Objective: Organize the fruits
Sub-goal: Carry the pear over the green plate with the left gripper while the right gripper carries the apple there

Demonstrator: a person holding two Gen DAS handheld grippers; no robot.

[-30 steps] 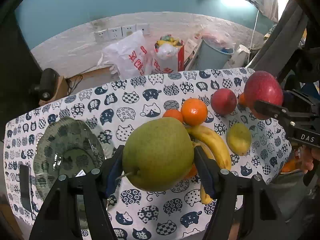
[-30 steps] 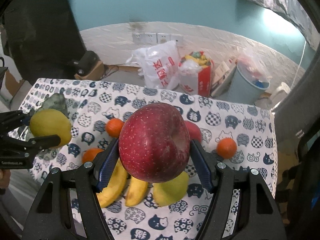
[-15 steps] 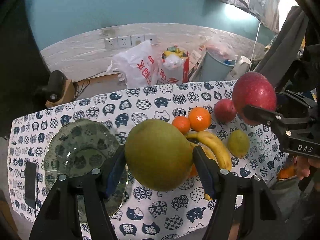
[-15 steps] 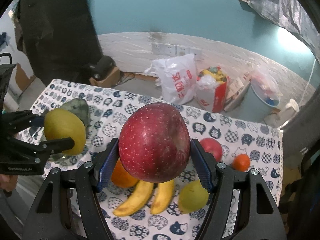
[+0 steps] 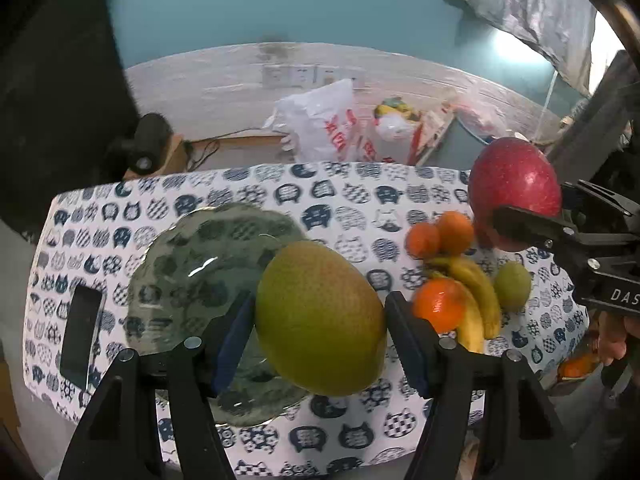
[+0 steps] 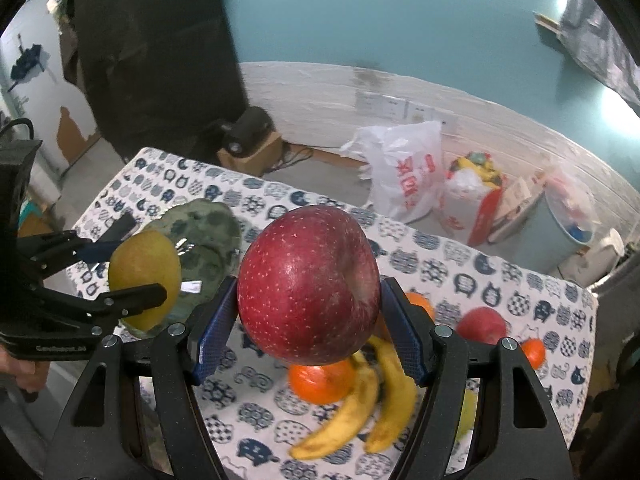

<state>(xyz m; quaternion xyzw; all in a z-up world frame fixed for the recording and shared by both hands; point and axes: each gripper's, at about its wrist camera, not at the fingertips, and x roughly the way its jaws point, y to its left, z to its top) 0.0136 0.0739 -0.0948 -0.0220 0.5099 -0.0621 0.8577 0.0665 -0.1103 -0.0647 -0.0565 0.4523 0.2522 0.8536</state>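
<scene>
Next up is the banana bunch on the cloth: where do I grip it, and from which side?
Take the banana bunch across its curved middle, coming straight down from above. It lies flat with an orange pressed against the upper end, so the lower, free stretch gives the jaws room on both sides.

A large green-yellow pear (image 5: 320,318) hangs clear of the cat-print tabletop (image 5: 352,200), over the 4 o'clock edge of a glass plate (image 5: 192,276). A big speckled red apple (image 6: 308,284) is also aloft. At 3 o'clock from the plate lie two bananas (image 6: 360,404), oranges (image 5: 438,308), a smaller red apple (image 6: 482,324) and a small green fruit (image 5: 512,285).
</scene>
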